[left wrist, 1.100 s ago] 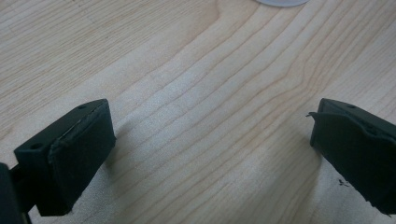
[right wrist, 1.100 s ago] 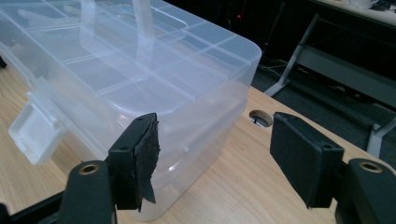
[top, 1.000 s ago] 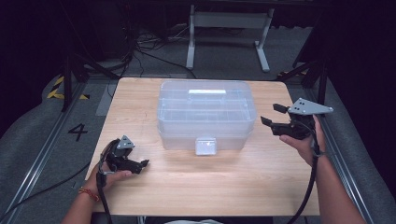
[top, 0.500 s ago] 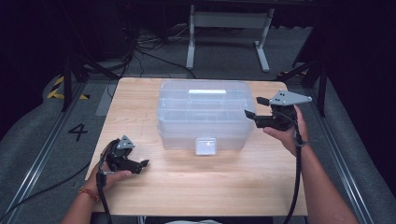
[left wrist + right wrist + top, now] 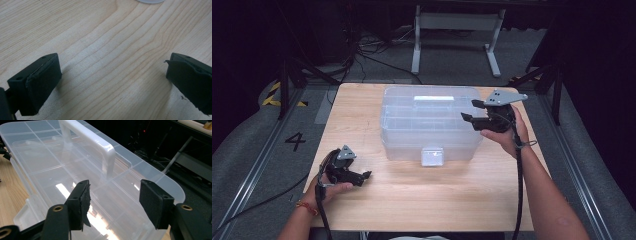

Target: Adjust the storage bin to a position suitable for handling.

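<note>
With its front latch (image 5: 432, 156) shut, the clear box (image 5: 429, 122) sits unopened; my right gripper (image 5: 477, 117) hovers spread at its right end, my left gripper (image 5: 362, 175) spread near its front-left corner.

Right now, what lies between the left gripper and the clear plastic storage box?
Only bare wooden table separates the left gripper from the clear plastic storage box, as the high view shows.

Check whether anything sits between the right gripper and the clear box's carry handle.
Nothing visible does. The right gripper, jaws open, hovers over the clear plastic box, and only bare lid lies between it and the white handle.
</note>
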